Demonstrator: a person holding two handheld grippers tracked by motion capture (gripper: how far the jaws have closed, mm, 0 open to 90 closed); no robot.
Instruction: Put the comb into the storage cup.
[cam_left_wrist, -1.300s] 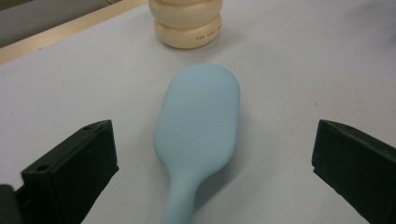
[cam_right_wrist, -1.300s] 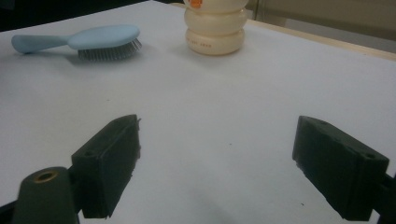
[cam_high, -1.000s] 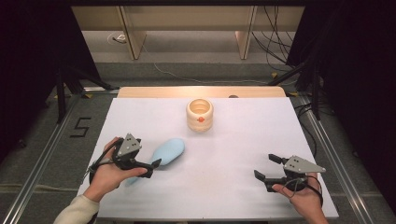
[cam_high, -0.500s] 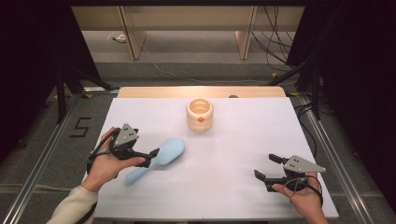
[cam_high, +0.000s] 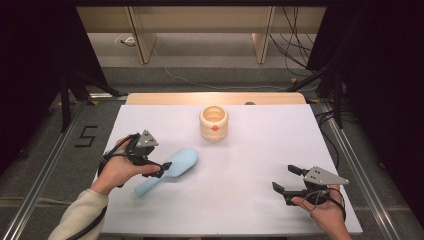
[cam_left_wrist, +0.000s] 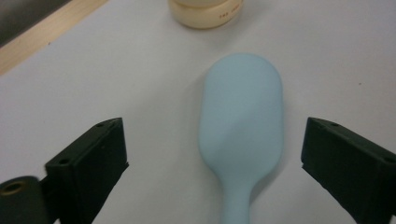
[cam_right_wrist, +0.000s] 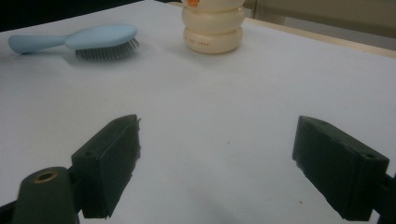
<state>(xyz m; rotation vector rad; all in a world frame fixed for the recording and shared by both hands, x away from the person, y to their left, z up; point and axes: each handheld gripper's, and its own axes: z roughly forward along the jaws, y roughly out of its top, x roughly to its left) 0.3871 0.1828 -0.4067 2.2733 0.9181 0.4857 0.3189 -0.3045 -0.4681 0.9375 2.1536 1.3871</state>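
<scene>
Pale blue plastic hairbrush (cam_high: 172, 169) lying bristles-down on the white table (cam_high: 250, 160), handle toward the person. The left gripper (cam_high: 162, 167) hovers over the handle; its jaws, which have just been closing slightly, stand wide on either side of the brush without touching it. The right gripper (cam_high: 286, 181) rests apart near the table's right front, jaws wide with nothing between them. Behind the brush stands a cream ribbed cup (cam_high: 214, 122) bearing an orange mark and small red lettering, too blurred to read. The number "5" (cam_high: 86, 136) is marked on the floor.
</scene>
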